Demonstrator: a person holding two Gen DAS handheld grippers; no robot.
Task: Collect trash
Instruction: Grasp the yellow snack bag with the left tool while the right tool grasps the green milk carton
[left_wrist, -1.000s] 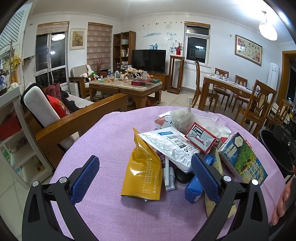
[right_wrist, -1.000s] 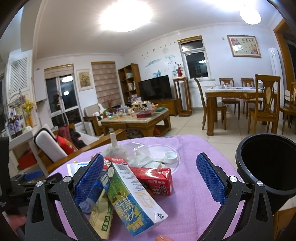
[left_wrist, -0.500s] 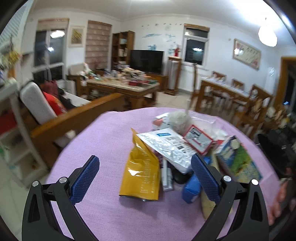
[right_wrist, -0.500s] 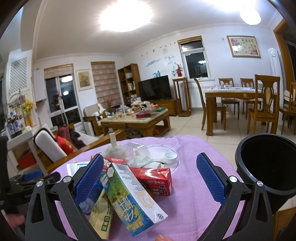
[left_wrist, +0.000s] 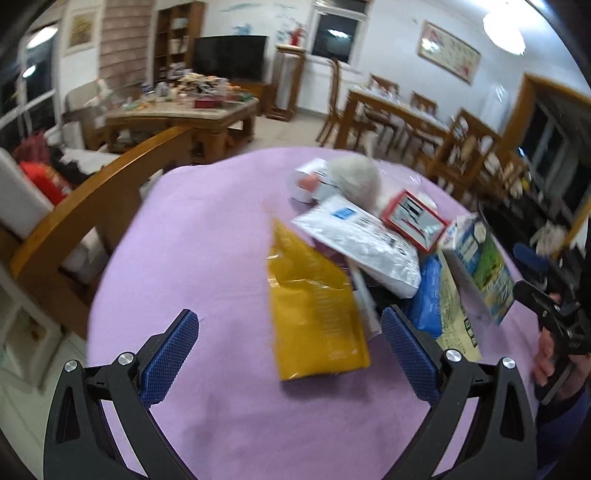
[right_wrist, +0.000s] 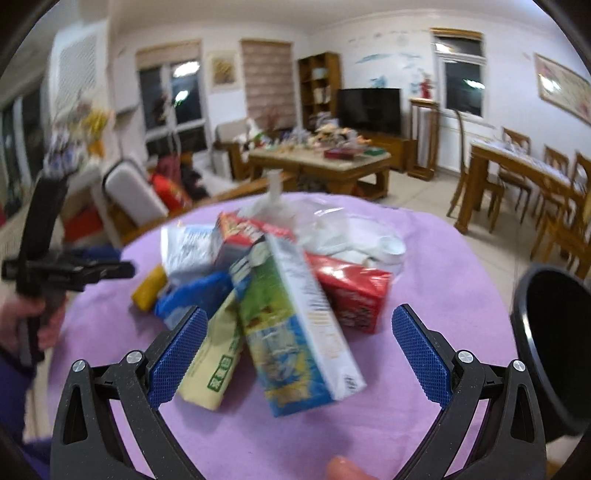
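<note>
Covering the round worktop (left_wrist: 192, 258) is a lilac cloth with a fine woven texture. Its near and left parts are bare, so there is open room in front of both claws, and the curved edge on the left drops toward a wooden chair back (left_wrist: 92, 206). At the right edge of the worktop stands a black round bin (right_wrist: 554, 332) with a smooth rim and a dark open mouth; it is just beside the cloth edge.

The trash lies in one loose pile on the right half of the worktop. The biggest piece is a tall carton (right_wrist: 295, 325), printed green and blue, lying tilted on top of the other things. Under it is a red box (right_wrist: 351, 291) with sharp corners, and beside it a pale yellow flat packet (right_wrist: 214, 362). A glossy yellow pouch (left_wrist: 314, 306) lies flat at the near side, a crinkled white plastic bag (left_wrist: 362, 243) overlaps its far end, and a blue wrapper (left_wrist: 428, 302) is, I think, squeezed between them, though the picture is blurred.

The left claw (left_wrist: 290, 354) is released wide, hanging above the yellow pouch. The right claw (right_wrist: 299, 354) is also spread open, with the carton between its blue ribbed pads but not touching them.
</note>
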